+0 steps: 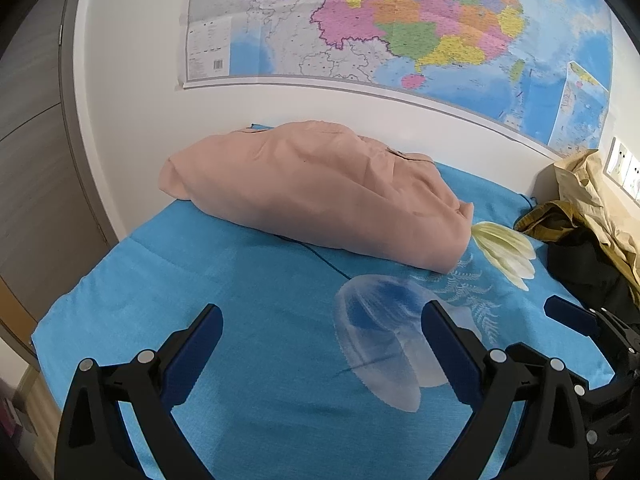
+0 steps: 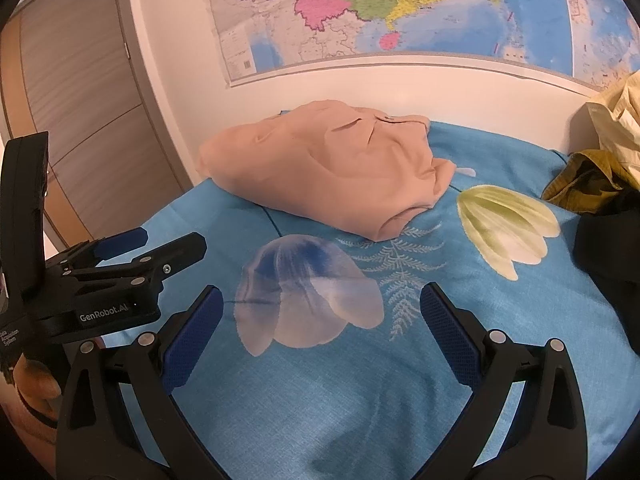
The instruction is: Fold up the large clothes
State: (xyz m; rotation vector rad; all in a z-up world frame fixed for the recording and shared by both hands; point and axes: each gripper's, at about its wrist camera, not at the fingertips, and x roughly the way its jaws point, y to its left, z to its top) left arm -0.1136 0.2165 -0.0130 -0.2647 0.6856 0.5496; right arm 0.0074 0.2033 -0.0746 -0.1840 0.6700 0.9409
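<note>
A folded peach-pink garment (image 1: pixel 316 196) (image 2: pixel 332 176) lies as a compact bundle near the far edge of the blue flowered cloth (image 1: pixel 240 280) (image 2: pixel 440 360), close to the wall. My left gripper (image 1: pixel 322 316) hovers open over the cloth, well short of the bundle, with nothing between its blue pads. My right gripper (image 2: pixel 322 300) is also open and empty, above the printed pale-blue flower. The left gripper (image 2: pixel 132 252) shows at the left of the right wrist view; the right gripper's tip (image 1: pixel 572 316) shows at the right of the left wrist view.
A heap of other clothes, yellow, olive and black (image 1: pixel 580 220) (image 2: pixel 600 184), sits at the right against the wall. A large map (image 1: pixel 400 28) hangs above. A grey wardrobe (image 2: pixel 80 120) stands to the left. Wall sockets (image 1: pixel 624 168) are at the far right.
</note>
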